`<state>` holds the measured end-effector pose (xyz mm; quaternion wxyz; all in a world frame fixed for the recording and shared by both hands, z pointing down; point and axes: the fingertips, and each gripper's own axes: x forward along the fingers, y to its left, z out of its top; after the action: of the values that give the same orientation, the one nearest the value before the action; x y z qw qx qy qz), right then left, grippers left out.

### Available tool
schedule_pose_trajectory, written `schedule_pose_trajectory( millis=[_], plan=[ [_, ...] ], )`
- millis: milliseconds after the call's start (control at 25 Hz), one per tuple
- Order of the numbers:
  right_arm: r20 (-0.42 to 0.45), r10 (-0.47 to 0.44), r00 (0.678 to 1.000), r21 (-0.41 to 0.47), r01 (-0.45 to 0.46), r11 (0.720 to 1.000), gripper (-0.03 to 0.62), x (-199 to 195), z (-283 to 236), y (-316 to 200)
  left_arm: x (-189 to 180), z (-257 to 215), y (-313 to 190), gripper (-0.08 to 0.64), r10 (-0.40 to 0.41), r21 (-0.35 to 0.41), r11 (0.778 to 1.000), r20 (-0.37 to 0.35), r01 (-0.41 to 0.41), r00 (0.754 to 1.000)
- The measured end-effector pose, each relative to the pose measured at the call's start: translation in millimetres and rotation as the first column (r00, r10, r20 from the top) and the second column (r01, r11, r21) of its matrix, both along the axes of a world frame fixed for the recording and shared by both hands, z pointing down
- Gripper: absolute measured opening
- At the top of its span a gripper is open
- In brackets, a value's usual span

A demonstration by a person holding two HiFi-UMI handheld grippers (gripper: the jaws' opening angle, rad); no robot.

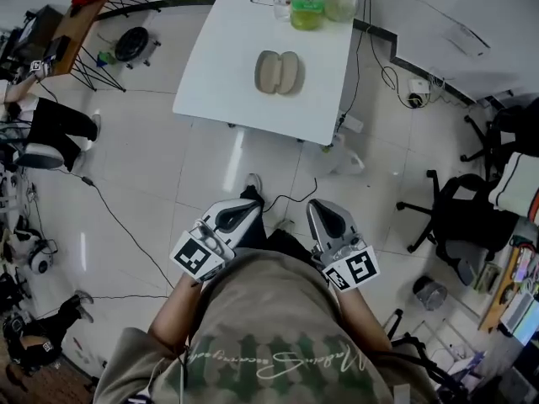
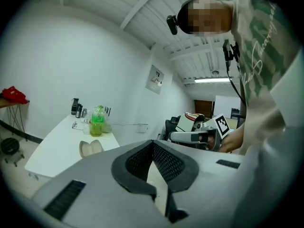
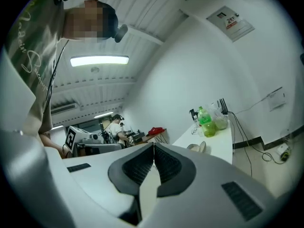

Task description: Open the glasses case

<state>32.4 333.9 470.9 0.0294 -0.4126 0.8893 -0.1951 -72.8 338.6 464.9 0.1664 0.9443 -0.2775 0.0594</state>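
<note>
Distance explains the pose: you hold left gripper and right gripper clenched empty at your waist, lower centre, since the glasses case already lies spread open on the table, upper centre.

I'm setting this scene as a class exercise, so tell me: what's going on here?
A person stands away from the white rectangular table, a claw in each hand. The left claw and right claw are both shut and empty. The beige oval glasses case lies open on the table, with nothing touching it.
</note>
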Motion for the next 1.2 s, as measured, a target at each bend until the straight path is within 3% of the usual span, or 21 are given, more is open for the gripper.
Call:
schedule_pose_trajectory(
  millis=[280,520,680,1000,1200],
  plan=[
    [0.030,0.012,0.999,0.045,-0.014,0.999,0.011,-9,-18,19,0,-3,10,0.006,-0.004,0.002,1.000,-0.029,0.004,1.000],
    [-0.098,0.073,0.993,0.293,-0.041,0.955,0.011,-40,-72,1,-7,-31,-2,0.006,-0.053,0.142,0.988,-0.017,0.055,0.998],
    [-0.106,0.054,0.993,0.291,-0.021,0.956,0.011,-67,-77,-10,-25,-40,-7,0.006,-0.074,0.156,0.985,-0.026,0.078,0.997],
    [-0.153,0.054,0.987,0.278,-0.009,0.961,0.011,-90,-72,-21,-61,-43,-25,0.006,-0.196,0.137,0.971,-0.027,0.198,0.980],
    [-0.164,0.056,0.985,0.276,-0.008,0.961,0.011,-94,-70,-16,-61,-49,-20,0.006,-0.203,0.162,0.965,-0.038,0.206,0.979]
  ],
)
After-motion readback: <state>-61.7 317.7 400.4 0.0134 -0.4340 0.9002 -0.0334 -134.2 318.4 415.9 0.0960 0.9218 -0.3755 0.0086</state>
